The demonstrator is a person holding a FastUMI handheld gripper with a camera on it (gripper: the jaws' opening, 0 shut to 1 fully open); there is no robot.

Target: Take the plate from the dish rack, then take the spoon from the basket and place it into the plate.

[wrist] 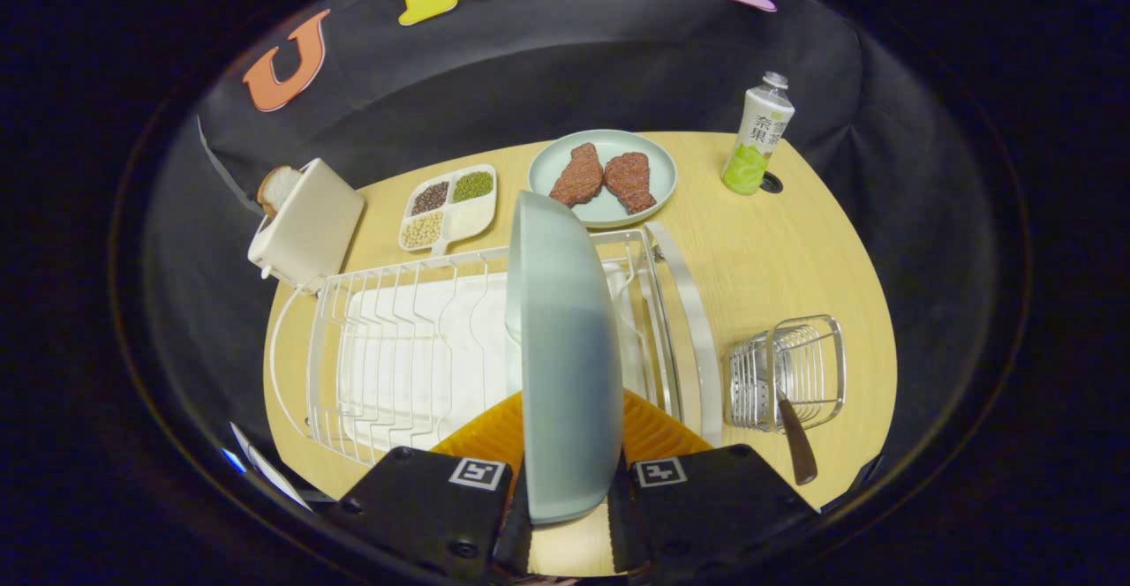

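While the hand-held gripper (pixel 569 502) clamped the upright plate (pixel 565 356) above the rack (pixel 397 365), the wooden bench (pixel 759 259) held a basket (pixel 786 374) beside that rack.

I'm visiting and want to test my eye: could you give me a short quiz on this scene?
1. True or false: the gripper holds a plate on edge between its fingers.
2. What pokes out of the wire basket? A) a fork B) a spoon handle C) a knife
3. What lies on the second plate beyond the dish rack?

Key
1. True; both fingers press its sides.
2. B, judging by the task; its bowl end is hidden in the basket.
3. Two pieces of meat.
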